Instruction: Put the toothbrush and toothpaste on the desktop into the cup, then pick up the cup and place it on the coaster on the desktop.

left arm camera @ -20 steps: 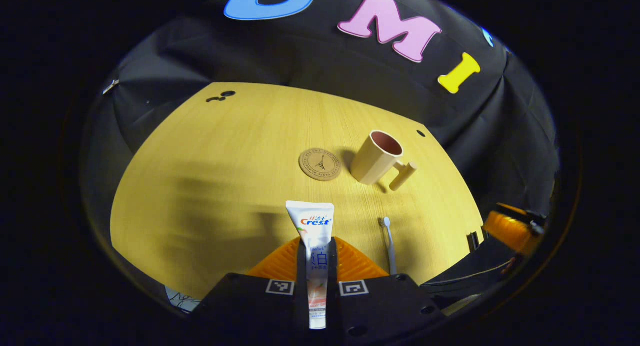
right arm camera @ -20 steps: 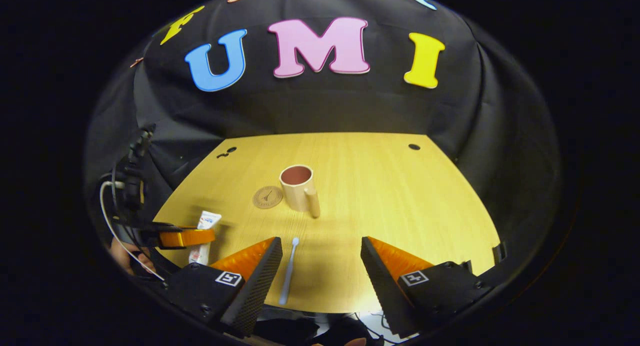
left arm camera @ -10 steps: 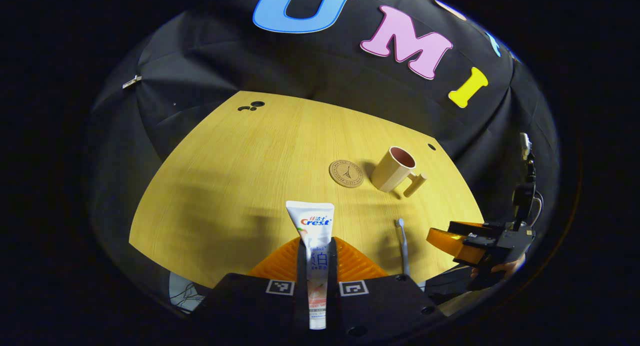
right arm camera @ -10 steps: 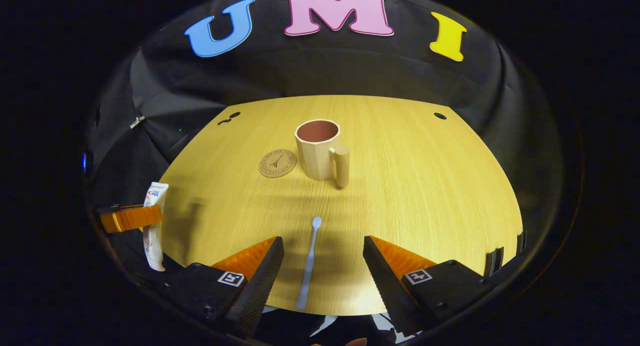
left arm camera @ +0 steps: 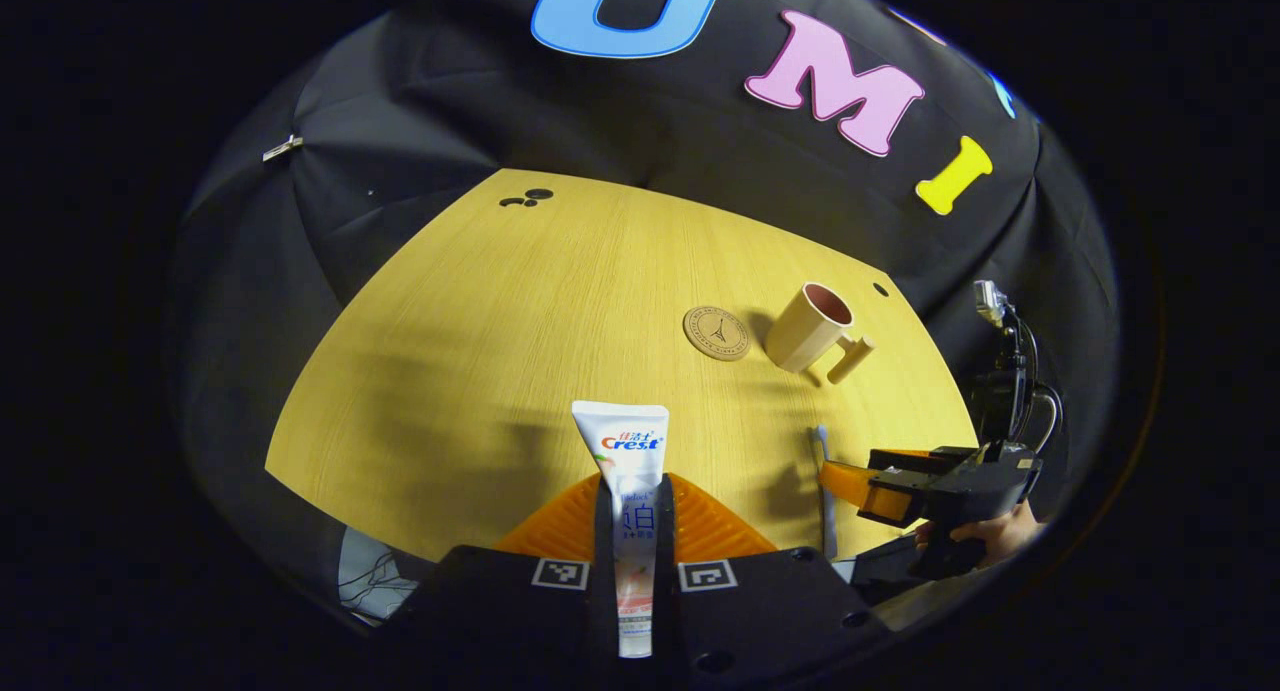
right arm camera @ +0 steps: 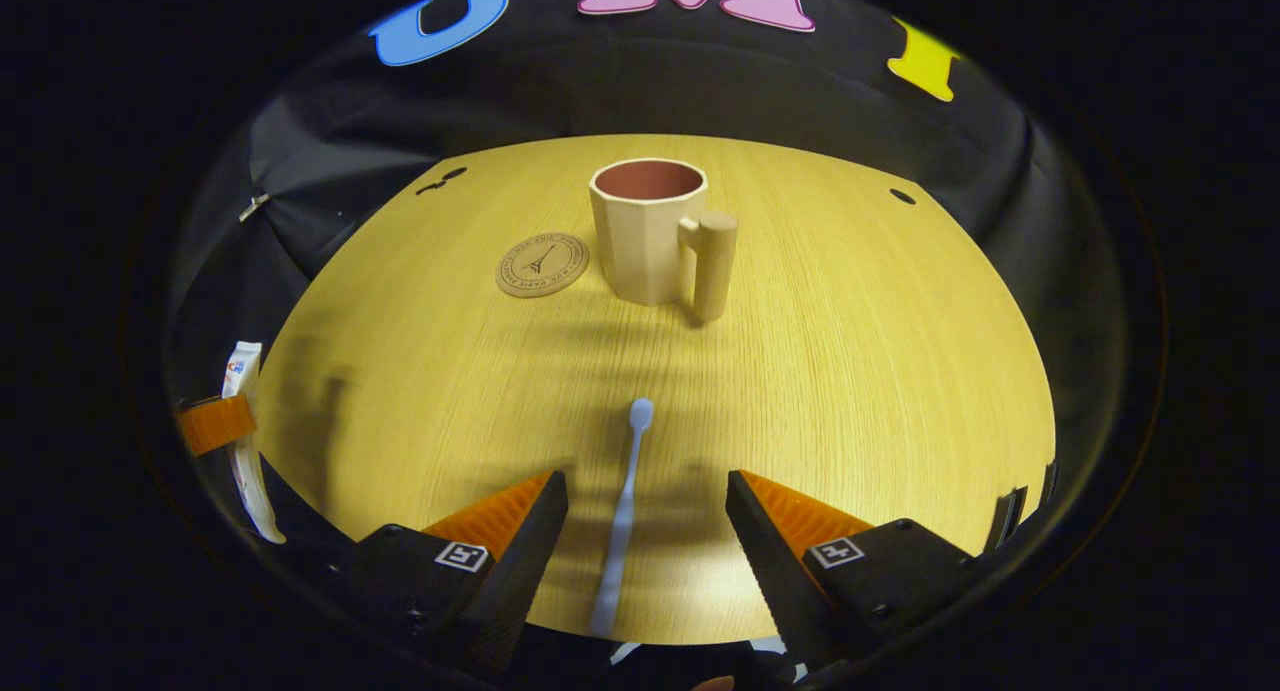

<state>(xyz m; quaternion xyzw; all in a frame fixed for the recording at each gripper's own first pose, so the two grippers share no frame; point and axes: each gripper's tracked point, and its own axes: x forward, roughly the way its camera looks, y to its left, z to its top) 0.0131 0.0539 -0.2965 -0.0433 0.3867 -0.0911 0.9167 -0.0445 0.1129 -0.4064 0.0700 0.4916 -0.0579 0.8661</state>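
Observation:
My left gripper (left arm camera: 634, 491) is shut on the white toothpaste tube (left arm camera: 630, 471), which stands upright between its fingers above the near edge of the wooden desktop (left arm camera: 520, 341). My right gripper (right arm camera: 645, 511) is open, low over the desk, with the pale blue toothbrush (right arm camera: 622, 506) lying flat between its fingers, head pointing away. Beyond it stands the beige cup (right arm camera: 650, 231), handle toward me, with the round cork coaster (right arm camera: 542, 264) just to its left. In the left gripper view the cup (left arm camera: 810, 326), coaster (left arm camera: 716, 332) and toothbrush (left arm camera: 824, 471) lie to the right.
The right gripper (left arm camera: 880, 486) and the hand holding it show at the right edge of the left gripper view. The left gripper's orange finger (right arm camera: 215, 423) with the tube (right arm camera: 240, 411) shows far left in the right gripper view. Small dark holes (right arm camera: 902, 196) mark the desk's far corners.
My right gripper has moved forward and lower, so the toothbrush now lies between its open fingers and the cup looks bigger. My left gripper has drawn back and up, still holding the tube.

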